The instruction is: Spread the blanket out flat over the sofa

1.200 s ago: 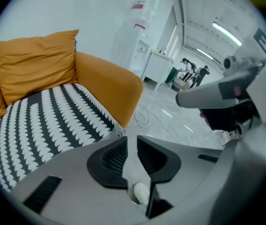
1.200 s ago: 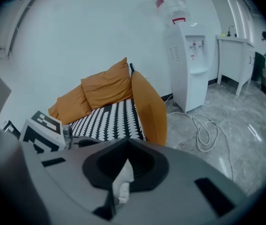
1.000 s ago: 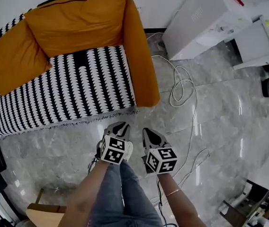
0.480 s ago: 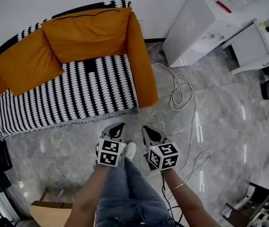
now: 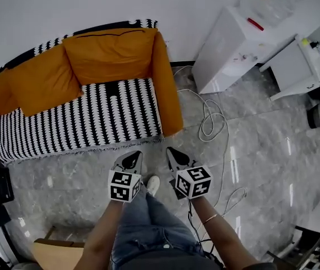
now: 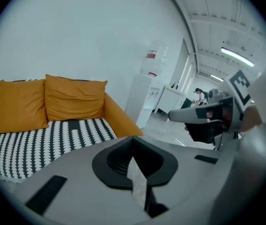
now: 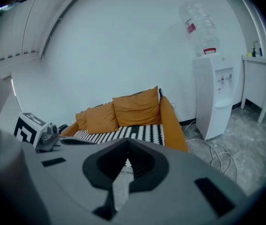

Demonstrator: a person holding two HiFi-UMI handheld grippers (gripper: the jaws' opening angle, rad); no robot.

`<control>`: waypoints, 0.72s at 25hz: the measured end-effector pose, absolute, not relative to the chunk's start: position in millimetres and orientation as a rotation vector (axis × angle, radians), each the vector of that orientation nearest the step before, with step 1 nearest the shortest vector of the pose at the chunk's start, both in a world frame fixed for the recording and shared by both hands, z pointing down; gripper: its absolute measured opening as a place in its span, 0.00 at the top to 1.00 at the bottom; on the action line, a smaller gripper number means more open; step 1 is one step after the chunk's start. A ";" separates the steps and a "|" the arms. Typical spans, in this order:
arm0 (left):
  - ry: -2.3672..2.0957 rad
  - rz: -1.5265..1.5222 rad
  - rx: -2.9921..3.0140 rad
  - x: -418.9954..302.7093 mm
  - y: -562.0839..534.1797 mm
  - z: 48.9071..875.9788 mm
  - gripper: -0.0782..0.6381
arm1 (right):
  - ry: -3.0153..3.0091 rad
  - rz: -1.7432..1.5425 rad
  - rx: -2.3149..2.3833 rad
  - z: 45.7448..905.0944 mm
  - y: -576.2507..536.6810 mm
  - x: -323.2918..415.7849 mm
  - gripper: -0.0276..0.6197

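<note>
A black-and-white patterned blanket [image 5: 75,122] lies flat over the seat of the orange sofa [image 5: 165,89] and hangs over its front edge; a strip shows behind the two orange cushions [image 5: 109,52]. Both grippers hover over the floor just in front of the sofa, apart from the blanket. My left gripper [image 5: 130,160] is shut with nothing in it, and so is my right gripper [image 5: 174,156]. The left gripper view shows the blanket [image 6: 44,139] beyond its closed jaws. In the right gripper view the blanket [image 7: 137,132] lies far ahead.
A white water dispenser [image 5: 227,44] stands right of the sofa, with a white cabinet [image 5: 301,61] further right. A white cable [image 5: 210,117] loops over the grey marble floor. The person's legs and a shoe [image 5: 151,184] are below the grippers. A wooden piece [image 5: 50,255] sits bottom left.
Both grippers have lifted and drawn a little back from the sofa's front edge. The left jaws have closed. The blanket lies as before.
</note>
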State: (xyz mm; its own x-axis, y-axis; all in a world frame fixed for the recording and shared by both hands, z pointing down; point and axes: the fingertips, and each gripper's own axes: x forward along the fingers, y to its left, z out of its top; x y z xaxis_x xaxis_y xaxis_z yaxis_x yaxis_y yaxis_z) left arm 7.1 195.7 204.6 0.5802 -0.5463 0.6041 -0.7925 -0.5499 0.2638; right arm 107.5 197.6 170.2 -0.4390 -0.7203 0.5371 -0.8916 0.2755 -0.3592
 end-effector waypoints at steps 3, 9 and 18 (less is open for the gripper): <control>-1.103 0.597 2.299 2.4 195.6 186.8 0.87 | -2.309 0.885 1.488 152.9 195.1 107.0 0.94; -1.152 0.513 2.327 0.7 193.3 151.8 0.87 | -2.361 0.819 1.492 126.8 197.7 107.2 0.94; -1.214 0.458 2.400 -2.3 200.2 112.4 0.87 | -2.357 0.703 1.526 105.3 212.5 111.2 0.94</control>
State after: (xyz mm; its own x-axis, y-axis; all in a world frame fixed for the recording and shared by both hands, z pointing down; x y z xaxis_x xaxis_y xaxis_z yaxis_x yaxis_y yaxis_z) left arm -2.3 200.2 112.4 0.5665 -0.6827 0.4615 -0.8175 -0.5361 0.2104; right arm 111.2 212.5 105.3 -0.4218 -0.7863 0.4514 -0.9051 0.3361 -0.2604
